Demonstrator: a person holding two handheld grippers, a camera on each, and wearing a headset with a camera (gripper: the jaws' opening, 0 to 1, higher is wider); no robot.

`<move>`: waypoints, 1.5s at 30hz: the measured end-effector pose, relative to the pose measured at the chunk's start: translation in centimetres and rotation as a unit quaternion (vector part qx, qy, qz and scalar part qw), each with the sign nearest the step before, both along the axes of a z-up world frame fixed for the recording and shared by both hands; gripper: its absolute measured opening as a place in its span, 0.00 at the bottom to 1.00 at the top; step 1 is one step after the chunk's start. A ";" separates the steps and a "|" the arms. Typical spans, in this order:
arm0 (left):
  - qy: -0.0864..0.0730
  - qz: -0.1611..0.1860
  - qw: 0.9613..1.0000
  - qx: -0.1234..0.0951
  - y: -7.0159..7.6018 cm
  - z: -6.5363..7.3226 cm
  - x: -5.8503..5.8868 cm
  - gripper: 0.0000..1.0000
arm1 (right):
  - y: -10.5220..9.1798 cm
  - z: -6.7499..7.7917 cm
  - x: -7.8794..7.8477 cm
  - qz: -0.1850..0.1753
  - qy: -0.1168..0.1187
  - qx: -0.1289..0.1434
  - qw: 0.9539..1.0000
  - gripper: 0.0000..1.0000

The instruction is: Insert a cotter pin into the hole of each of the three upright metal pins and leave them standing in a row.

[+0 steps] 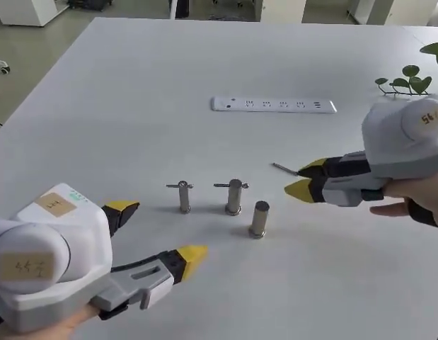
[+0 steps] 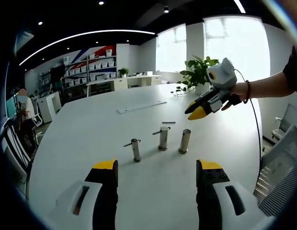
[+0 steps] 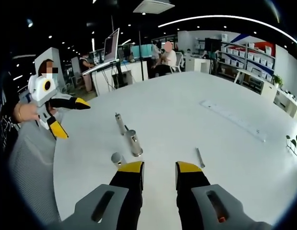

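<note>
Standing on a white table (image 1: 134,92) are three pins (image 1: 234,198), office shelves (image 2: 98,60) behind.

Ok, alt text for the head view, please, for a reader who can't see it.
Three metal pins stand on a white table: the left pin and middle pin each carry a cotter pin, the right pin is bare. A loose cotter pin lies just ahead of the open right claw; the left claw is open too.

On the table (image 1: 134,106), frame centre: left pin (image 1: 184,196), middle pin (image 1: 234,196) beside it, right pin (image 1: 259,219) lower right. A cotter pin (image 1: 283,168) lies upper right of these; power strip (image 1: 274,105) above.
</note>
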State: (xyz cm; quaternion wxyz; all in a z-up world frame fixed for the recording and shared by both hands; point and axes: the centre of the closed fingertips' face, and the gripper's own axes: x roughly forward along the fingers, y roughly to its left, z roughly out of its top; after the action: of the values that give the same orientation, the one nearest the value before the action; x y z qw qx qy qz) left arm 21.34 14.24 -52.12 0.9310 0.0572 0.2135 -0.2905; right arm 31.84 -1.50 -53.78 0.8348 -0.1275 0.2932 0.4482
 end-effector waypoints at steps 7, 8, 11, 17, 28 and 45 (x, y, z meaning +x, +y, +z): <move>0.002 0.004 1.000 0.000 0.0 -0.2 0.1 0.66 | -1.2 -1.5 2.5 -0.036 0.019 -0.014 0.999 0.21; 0.003 0.006 1.000 0.000 0.0 -0.3 0.2 0.67 | -1.5 -1.8 2.8 -0.042 0.021 -0.021 0.999 0.21; 0.004 0.004 1.000 0.000 0.0 -0.5 0.3 0.67 | -2.0 -2.5 4.0 -0.054 0.029 -0.032 0.998 0.21; 0.005 -0.001 1.000 -0.001 -0.1 -0.6 0.4 0.66 | -2.3 -3.7 6.1 -0.060 0.031 -0.059 0.996 0.18; 0.012 0.001 1.000 0.003 0.5 -1.1 0.6 0.65 | -1.7 -5.9 7.6 -0.059 0.069 -0.077 0.993 0.15; 0.018 0.005 1.000 0.000 0.8 -1.5 0.8 0.63 | -2.6 -7.1 8.0 -0.040 0.059 -0.128 0.989 0.08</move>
State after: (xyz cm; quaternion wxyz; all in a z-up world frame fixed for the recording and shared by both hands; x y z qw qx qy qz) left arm 22.11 15.03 -53.60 0.9282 0.0511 0.2308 -0.2873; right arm 39.88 -4.12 -60.86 0.8101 -0.1947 0.4017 0.3802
